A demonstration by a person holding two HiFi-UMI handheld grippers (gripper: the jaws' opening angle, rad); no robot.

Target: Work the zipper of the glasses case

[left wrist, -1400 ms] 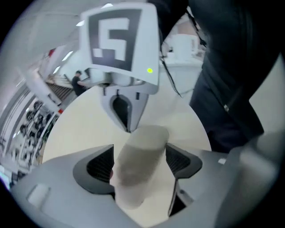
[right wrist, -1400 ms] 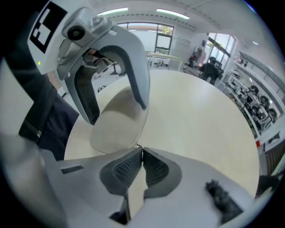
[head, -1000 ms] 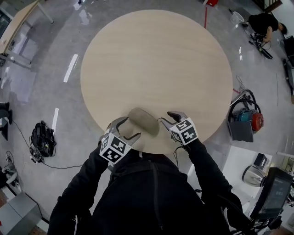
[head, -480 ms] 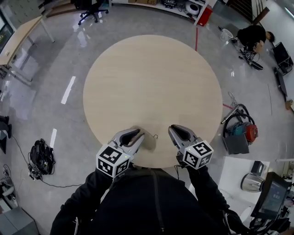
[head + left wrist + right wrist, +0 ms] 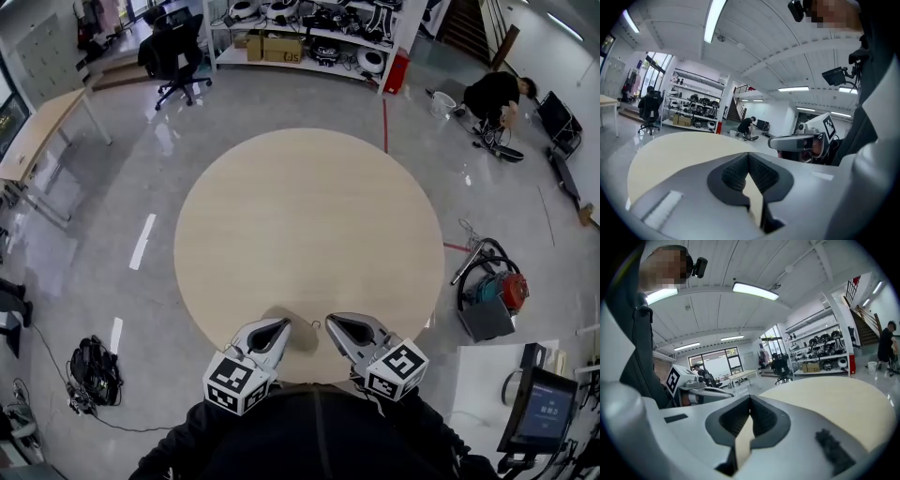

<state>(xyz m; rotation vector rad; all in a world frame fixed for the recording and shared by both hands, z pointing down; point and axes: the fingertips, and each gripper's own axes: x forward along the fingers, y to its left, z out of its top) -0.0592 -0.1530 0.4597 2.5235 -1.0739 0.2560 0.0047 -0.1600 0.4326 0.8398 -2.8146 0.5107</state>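
Round pale table (image 5: 309, 216) on glossy grey floor (image 5: 112, 234); left claw (image 5: 282, 323), right claw (image 5: 329, 320) just closed, empty.

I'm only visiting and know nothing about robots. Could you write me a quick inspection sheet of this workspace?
Surface: round table of pale wood, no marks seen.
Job's things: glasses case lies at the table's near edge, partly hidden by the left gripper; whether it is zipped cannot be told.
Clutter: nothing seen on the table.
Grippers: left gripper and right gripper have just been closing; both are shut with nothing between the jaws, and neither holds the case.
Cables: dark cable bundle on the floor at the left.
Surroundings: shelves, office chair, side desk, crouching person, vacuum cleaner.
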